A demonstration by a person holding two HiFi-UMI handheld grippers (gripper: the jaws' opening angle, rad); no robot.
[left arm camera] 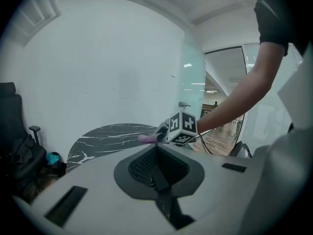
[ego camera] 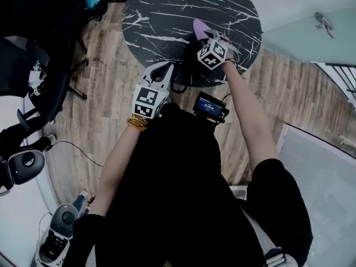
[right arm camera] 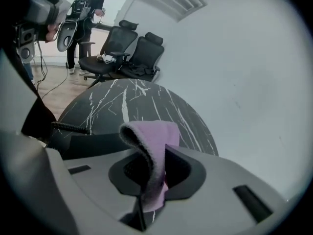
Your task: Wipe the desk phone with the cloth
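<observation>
Over the table's [ego camera: 167,15] near edge, our right gripper [right arm camera: 155,170] has its fingers pinched on the cloth [right arm camera: 154,133]. It is soft, light and floppy, best bunched. The left gripper [left arm camera: 157,155] has its fingers closed on nothing. The phone [right arm camera: 98,143] seems to lie just below.

Lower end of cloth [right arm camera: 152,131] hidden inside right claw [right arm camera: 153,161].

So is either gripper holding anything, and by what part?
The right gripper pinches the purple cloth by a fold, and its loose end curls above the jaws. The left gripper is shut on nothing.
</observation>
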